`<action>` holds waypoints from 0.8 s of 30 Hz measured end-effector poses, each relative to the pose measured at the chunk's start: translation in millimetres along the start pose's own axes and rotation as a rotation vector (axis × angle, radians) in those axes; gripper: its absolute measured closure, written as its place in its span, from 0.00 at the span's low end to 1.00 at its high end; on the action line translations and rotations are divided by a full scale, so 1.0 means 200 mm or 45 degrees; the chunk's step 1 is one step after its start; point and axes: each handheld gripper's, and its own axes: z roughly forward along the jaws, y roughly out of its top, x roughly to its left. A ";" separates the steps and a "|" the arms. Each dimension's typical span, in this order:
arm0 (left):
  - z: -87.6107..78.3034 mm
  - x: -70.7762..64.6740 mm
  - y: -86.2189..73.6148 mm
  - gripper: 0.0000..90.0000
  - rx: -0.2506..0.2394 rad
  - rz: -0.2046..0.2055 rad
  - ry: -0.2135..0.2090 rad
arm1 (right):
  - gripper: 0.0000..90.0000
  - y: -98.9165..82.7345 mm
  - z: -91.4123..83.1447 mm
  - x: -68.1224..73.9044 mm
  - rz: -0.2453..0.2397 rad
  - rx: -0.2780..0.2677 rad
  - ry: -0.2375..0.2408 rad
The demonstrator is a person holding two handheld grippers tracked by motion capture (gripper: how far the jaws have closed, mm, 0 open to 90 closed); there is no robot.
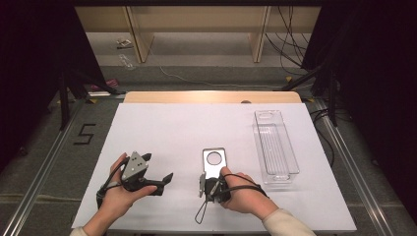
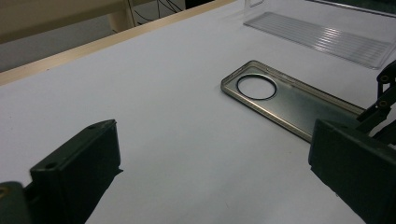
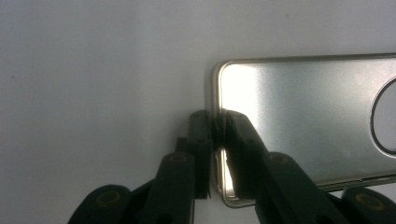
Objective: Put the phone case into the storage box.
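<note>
Pinching phone case (image 3: 299, 121) rim, right gripper (image 3: 218, 130) clamped on its short edge | left gripper (image 2: 210, 177) wide open, empty | next: lift toward clear tray (image 1: 275, 147).

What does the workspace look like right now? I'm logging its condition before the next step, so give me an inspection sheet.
Surface: white table top, flat.
Job's things: phone case lying flat; clear tray at its right.
Clutter: nothing seen on the table.
Grippers: right gripper pinching the case's short edge; left gripper open, holding nothing.
Cables: black loop trailing from the right gripper.
Surroundings: wooden shelf legs and loose floor cables beyond the table.
</note>
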 end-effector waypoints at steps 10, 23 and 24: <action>0.00 0.00 0.00 0.02 0.001 0.000 -0.001 | 0.92 0.00 0.00 0.00 0.026 -0.004 0.005; 0.00 0.00 0.00 0.02 0.001 -0.002 0.001 | 0.96 0.00 0.00 0.00 0.018 -0.010 -0.009; 0.00 0.00 0.00 0.02 0.001 -0.003 0.001 | 0.96 0.00 0.00 0.00 0.014 -0.011 -0.012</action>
